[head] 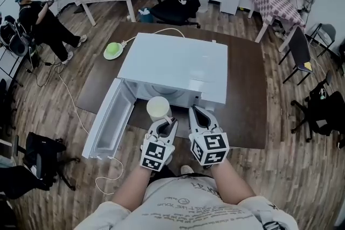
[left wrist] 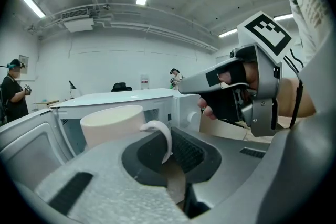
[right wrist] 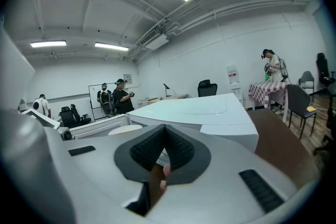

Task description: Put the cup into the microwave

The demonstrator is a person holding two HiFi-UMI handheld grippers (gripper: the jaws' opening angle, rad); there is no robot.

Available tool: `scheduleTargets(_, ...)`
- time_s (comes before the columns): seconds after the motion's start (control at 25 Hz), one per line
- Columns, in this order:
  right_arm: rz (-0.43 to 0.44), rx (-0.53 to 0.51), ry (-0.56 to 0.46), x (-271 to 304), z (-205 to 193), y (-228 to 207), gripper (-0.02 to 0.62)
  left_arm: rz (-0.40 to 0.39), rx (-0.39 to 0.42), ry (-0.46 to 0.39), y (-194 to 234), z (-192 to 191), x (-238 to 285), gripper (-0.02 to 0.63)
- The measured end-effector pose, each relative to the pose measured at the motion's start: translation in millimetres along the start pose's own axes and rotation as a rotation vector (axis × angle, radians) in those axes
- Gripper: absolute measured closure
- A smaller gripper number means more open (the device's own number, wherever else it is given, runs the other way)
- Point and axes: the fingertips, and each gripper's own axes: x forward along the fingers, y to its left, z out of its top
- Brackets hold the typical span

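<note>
**A:** Why is the cup hanging right at the mouth of the microwave?

**B:** The door is swung open to the left, so the cavity is free. The cup sits just in front of the opening, upright and not yet inside. I'd judge that's so it can go straight in.

**A:** What's holding it?

**B:** The left gripper is clenched on the cup's handle, pads pinching the loop, which keeps the body level and out ahead of the gripper.

**A:** And the other?

**B:** The right gripper is just to the right, jaws pressed together on nothing. Both forearms reach forward side by side, low over the near edge of the brown surface.
</note>
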Motion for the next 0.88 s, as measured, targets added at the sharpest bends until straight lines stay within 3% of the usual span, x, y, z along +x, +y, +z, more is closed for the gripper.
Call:
scheduleTargets(0.2,-0.046,0.024,-0.021,17,-5,1,0.584,-0.058,0.042,-0.004,17,-13,9,0.574)
scheduleTargets(0.4,-0.088,-0.058,-0.016,30,-10,15,0.584,-0.097,0.047,-0.002,41,-30,21,0.574)
scheduleTargets(0.56,-0.129,-0.13,0.012,35,-18,21,0.584,-0.084,0.05,-0.026,61,-41,33,0.574)
scheduleTargets(0.88,-0.185,-0.144,0.051,37,-27,18,0.584,-0.064,0.058,-0.06,85,-59,63,0.574)
